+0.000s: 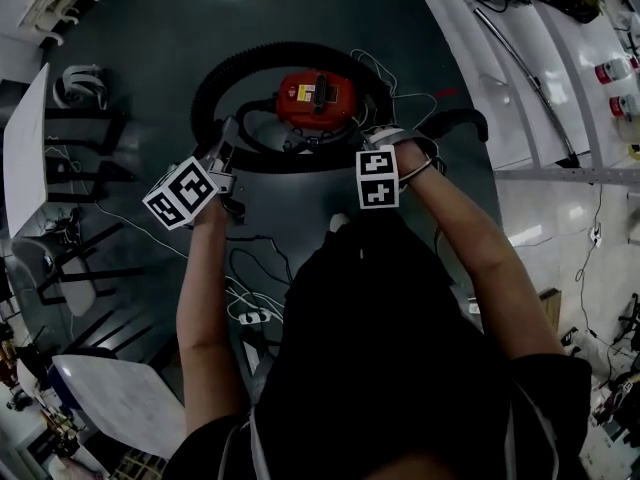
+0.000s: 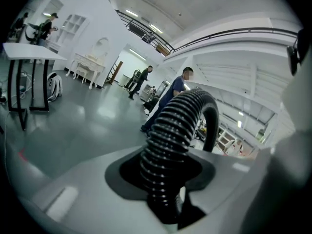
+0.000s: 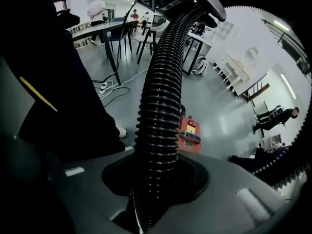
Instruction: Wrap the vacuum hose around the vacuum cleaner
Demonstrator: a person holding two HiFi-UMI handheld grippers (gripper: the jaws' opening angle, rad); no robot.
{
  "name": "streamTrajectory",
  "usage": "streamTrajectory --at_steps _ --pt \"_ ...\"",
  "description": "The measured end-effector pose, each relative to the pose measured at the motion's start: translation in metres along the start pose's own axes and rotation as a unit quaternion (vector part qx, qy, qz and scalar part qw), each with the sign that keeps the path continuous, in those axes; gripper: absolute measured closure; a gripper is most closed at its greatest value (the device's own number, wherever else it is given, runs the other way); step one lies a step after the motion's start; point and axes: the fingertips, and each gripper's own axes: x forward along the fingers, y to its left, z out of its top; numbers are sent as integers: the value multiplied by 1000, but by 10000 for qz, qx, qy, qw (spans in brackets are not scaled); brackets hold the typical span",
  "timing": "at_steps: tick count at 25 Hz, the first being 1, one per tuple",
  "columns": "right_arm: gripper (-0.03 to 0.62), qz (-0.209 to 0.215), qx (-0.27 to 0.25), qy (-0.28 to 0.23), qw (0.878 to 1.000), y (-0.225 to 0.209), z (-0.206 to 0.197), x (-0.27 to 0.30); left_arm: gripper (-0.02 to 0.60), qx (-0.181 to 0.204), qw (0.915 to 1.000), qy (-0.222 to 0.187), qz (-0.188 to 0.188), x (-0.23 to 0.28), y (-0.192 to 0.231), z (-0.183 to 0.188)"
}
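While both grippers hold the vacuum hose (image 1: pixel 207 93), most of the wrapping looks done. In the head view the hose already curves round the far side and both flanks of the red vacuum cleaner (image 1: pixel 318 98), which stands on the dark floor (image 1: pixel 150 28) just ahead of the person. The left gripper (image 1: pixel 226 148) has its jaws clamped on the ribbed hose at the cleaner's near left. The right gripper (image 1: pixel 392 140) has its jaws clamped on it at the near right. Each gripper view shows the hose rising straight out of the grip. The stretch between them crosses the cleaner's near side.

What seems left is to lay that stretch close against the body and tuck in the free end of the hose, which juts out to the right beyond the right gripper.

Room is widest on the far side, where the floor lies bare. On the left stand a white table (image 1: pixel 25 138) and dark furniture legs (image 1: pixel 85 115). Loose white cables (image 1: pixel 385 76) lie beside the cleaner, and more lie near a power strip (image 1: pixel 250 316) by the person's feet, where the hose could snag.
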Motion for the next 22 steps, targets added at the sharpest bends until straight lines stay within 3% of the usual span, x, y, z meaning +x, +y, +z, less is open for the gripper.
streamTrajectory --at_steps 8,15,22 --pt "468 -153 -485 394 9979 -8 -26 1 430 -489 9987 -66 95 -4 9 -34" --pt "470 -400 -804 572 9943 -22 -33 -2 445 -308 9990 -47 326 -5 18 -51" --pt "470 -410 -1179 699 9897 -41 -34 -10 448 -341 9989 -33 313 0 27 -53"
